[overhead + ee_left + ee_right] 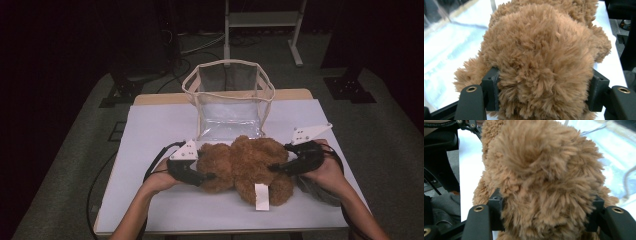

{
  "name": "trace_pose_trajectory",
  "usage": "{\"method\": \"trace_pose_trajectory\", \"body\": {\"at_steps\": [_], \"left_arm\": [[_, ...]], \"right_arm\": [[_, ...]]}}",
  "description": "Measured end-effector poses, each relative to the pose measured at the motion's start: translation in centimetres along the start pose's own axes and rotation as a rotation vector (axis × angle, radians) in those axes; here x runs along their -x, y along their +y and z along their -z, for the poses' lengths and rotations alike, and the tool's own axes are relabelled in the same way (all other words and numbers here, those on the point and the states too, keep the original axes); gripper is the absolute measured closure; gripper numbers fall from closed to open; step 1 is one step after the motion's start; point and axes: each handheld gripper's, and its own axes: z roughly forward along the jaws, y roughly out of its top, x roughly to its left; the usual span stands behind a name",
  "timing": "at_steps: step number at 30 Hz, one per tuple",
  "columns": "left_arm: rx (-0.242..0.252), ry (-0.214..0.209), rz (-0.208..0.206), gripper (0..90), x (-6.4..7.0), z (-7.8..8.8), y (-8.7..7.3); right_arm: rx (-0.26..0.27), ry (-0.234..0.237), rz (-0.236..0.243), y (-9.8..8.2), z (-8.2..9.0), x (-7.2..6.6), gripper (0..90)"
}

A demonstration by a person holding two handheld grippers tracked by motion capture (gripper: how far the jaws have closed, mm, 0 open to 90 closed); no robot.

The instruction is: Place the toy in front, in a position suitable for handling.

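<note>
A fluffy brown teddy bear (245,165) lies on the white table cover (150,135), just in front of a clear bag with beige trim (192,89). My left gripper (210,176) meets the bear's left end, and in the left gripper view its two black jaws press into the fur (541,57) from both sides. My right gripper (274,167) comes in from the right. In the right gripper view its jaws are sunk into the fur (541,175) on either side of a rounded part. A white tag (262,196) hangs from the bear's near side.
The bag stands upright with its mouth open at the back middle of the table. A grey cloth (315,192) lies under the right hand near the table's right edge. A metal stand (262,20) and dark equipment are on the floor behind.
</note>
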Motion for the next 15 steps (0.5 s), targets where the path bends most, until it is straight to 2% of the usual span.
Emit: {"method": "trace_pose_trajectory", "body": {"at_steps": [1,2,3,5,8,9,10,13,15], "left_arm": [[0.000,0.000,0.000,31.4,0.0,0.0,0.0],[0.008,0.003,-0.013,31.4,0.1,0.1,1.0],[0.012,0.001,-0.016,31.4,0.2,0.2,1.4],[0.018,-0.004,-0.034,31.4,0.3,0.2,2.7],[0.025,-0.011,-0.062,31.4,0.5,0.1,3.9],[0.030,-0.015,-0.062,31.4,0.7,-0.1,4.2],[0.026,-0.023,-0.068,31.4,0.9,-0.6,4.4],[0.008,-0.032,-0.067,31.4,1.0,-1.1,4.2],[-0.013,-0.040,-0.052,31.4,1.1,-1.6,3.6]], "right_arm": [[0.000,0.000,0.000,0.0,0.0,0.0,36.7],[0.005,-0.014,0.006,0.6,1.4,-0.1,36.8],[0.005,-0.014,0.006,0.6,1.4,-0.1,36.8],[0.008,-0.019,0.010,1.1,2.6,-0.3,36.8],[-0.011,-0.041,0.029,2.1,4.8,-0.6,36.6],[-0.011,-0.041,0.029,2.1,4.8,-0.6,36.6],[-0.032,-0.047,0.025,2.2,5.5,-0.7,36.5],[-0.051,-0.052,0.021,1.8,5.6,-0.7,36.5],[-0.079,-0.039,0.011,0.7,4.8,-0.6,36.5]]}}
